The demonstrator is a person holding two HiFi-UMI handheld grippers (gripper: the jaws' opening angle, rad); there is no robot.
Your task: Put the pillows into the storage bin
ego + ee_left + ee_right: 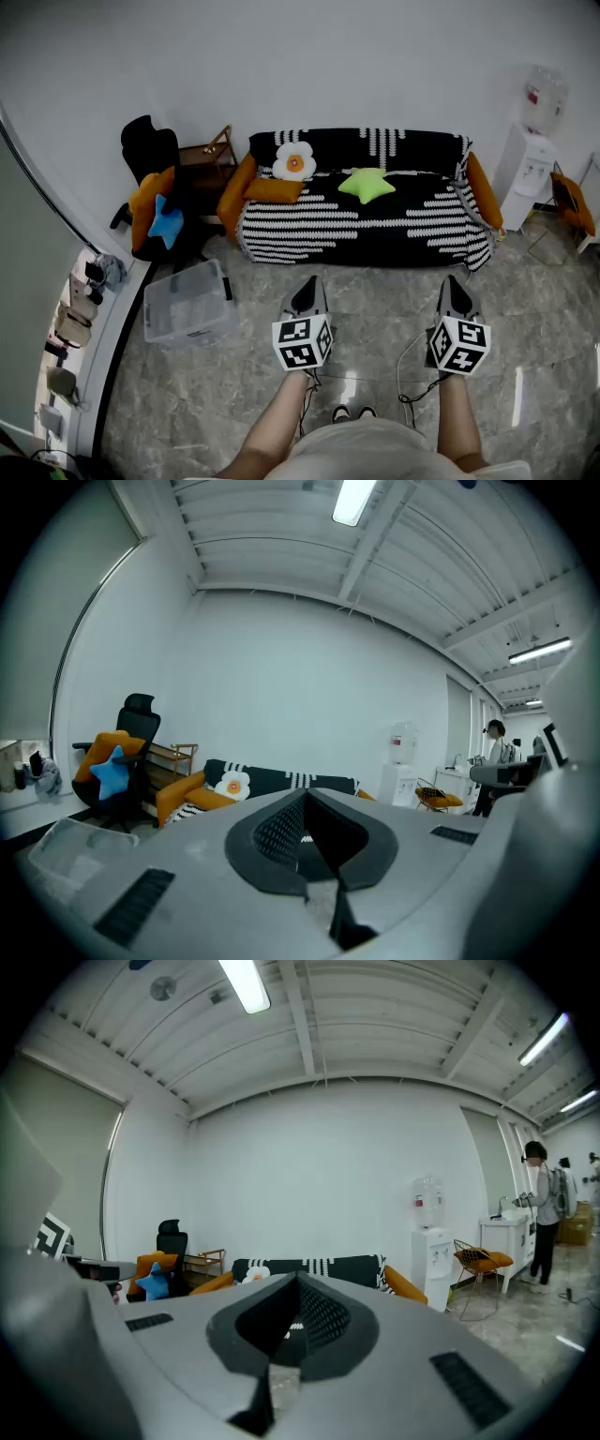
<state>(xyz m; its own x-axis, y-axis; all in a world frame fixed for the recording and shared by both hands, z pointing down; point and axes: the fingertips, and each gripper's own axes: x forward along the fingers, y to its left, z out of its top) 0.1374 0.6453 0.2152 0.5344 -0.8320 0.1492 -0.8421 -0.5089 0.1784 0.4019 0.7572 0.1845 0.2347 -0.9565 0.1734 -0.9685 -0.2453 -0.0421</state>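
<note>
A clear lidded storage bin (187,302) stands on the floor left of my left gripper (308,287). On the striped sofa (375,225) lie a white flower pillow (294,161), a green star pillow (367,185) and an orange pillow (273,190). A blue star pillow (167,221) and an orange pillow (148,199) rest on the black office chair (150,145). Both grippers hover over the floor in front of the sofa, apart from every pillow. The left gripper (305,799) and the right gripper (454,285) (298,1283) are shut on nothing.
A wooden side table (208,155) stands between chair and sofa. A water dispenser (530,159) and an orange wire chair (572,202) stand at the right. A person (542,1213) stands far right by a counter. A shelf with small items (80,309) lines the left wall.
</note>
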